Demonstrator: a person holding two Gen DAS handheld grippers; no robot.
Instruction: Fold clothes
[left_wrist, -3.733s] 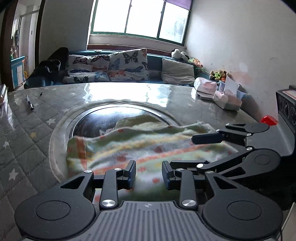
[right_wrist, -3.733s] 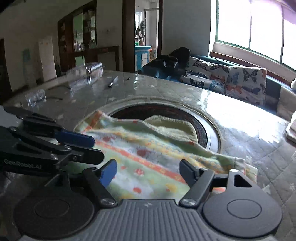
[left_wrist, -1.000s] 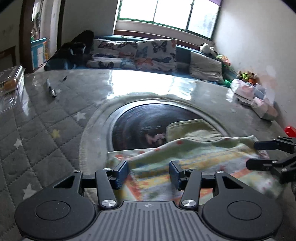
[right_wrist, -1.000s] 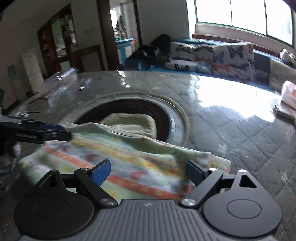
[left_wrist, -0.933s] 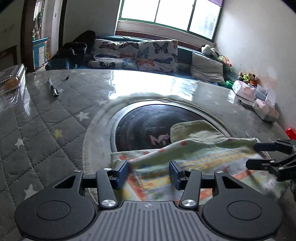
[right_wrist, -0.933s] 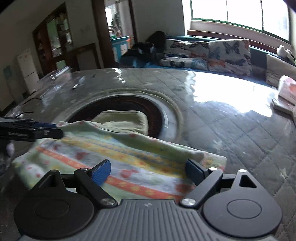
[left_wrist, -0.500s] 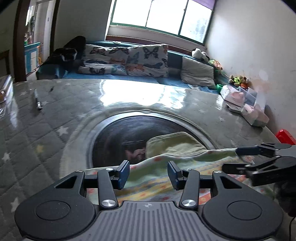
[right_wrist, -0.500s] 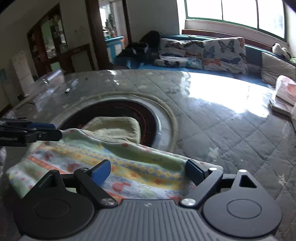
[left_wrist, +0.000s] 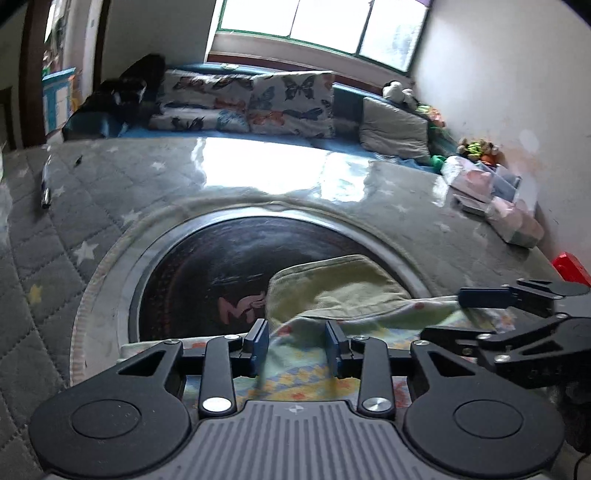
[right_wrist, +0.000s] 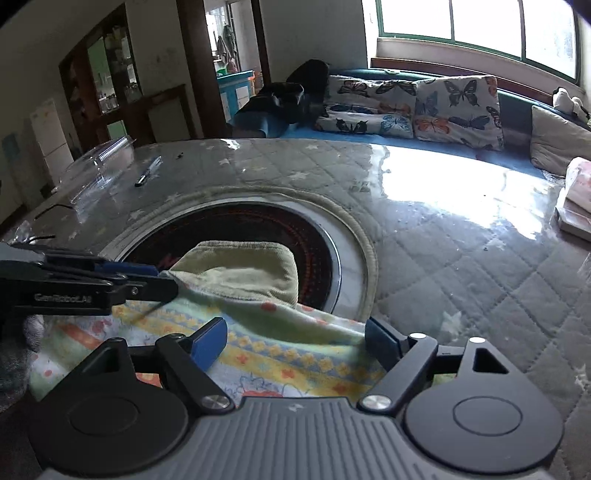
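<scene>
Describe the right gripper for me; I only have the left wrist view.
Observer: The right gripper is wide open, and the patterned cloth lies spread between and under its fingers.
Operator: Check my left gripper from that side.
Observer: Its tip meets the cloth's raised folded edge, above the dark round inset.
Operator: Report what is on the table to my far left.
Observer: A clear plastic container stands at the far left edge, just beyond the pen.
</scene>
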